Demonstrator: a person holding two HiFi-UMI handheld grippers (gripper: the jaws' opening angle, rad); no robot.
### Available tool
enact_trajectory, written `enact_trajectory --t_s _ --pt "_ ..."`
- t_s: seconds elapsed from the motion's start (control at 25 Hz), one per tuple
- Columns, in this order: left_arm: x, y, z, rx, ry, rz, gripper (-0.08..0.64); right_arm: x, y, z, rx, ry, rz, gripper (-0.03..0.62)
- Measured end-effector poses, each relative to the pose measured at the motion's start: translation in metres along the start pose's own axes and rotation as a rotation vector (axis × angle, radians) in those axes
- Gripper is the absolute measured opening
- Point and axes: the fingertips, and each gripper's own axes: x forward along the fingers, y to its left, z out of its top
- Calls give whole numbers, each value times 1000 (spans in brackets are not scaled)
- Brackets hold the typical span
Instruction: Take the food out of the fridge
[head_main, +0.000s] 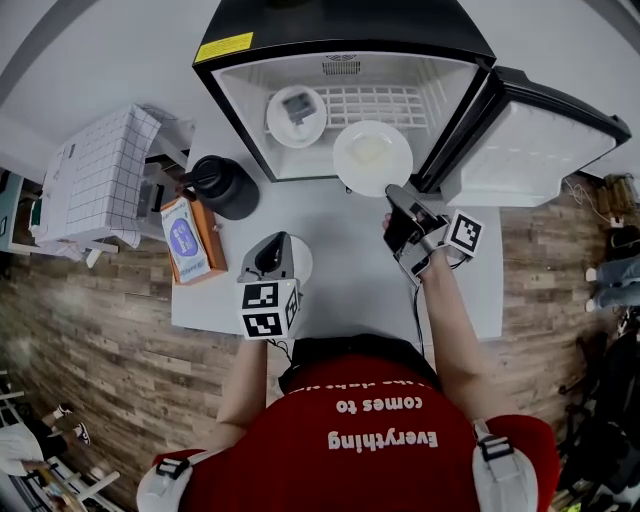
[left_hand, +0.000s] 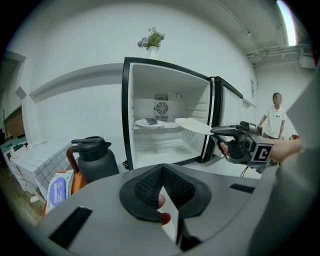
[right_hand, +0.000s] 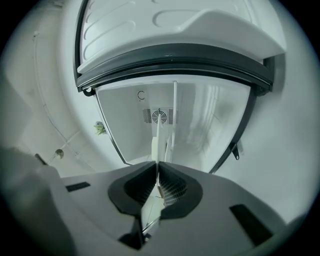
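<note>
The small fridge (head_main: 340, 70) stands open on the white table (head_main: 350, 290), its door (head_main: 530, 140) swung to the right. My right gripper (head_main: 393, 192) is shut on the rim of a white plate (head_main: 372, 157) carrying pale food, held level just outside the fridge mouth. The right gripper view shows that plate (right_hand: 159, 145) edge-on between the jaws. A second plate (head_main: 296, 116) with a grey item rests on the wire shelf inside. My left gripper (head_main: 272, 255) is low over the table, shut on the rim of another white plate (head_main: 302, 262); something reddish shows on the plate (left_hand: 170, 220).
A black jug (head_main: 225, 187) and an orange-and-blue packet (head_main: 190, 240) stand on the table's left part. A checkered cloth (head_main: 95, 180) covers a stand further left. A vase of flowers (left_hand: 151, 40) tops the fridge. A person (left_hand: 276, 115) stands in the background at right.
</note>
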Motion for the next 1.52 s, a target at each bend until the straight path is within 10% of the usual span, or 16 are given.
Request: enact_trajectory --t_s 0.52,1.52 --pt "-10 2 -8 -9 5 25 6 -42 -13 -72 57 165 25 26" --pt "-17 6 -24 -29 36 82 6 -92 -129 -131 138 324 -190 25"
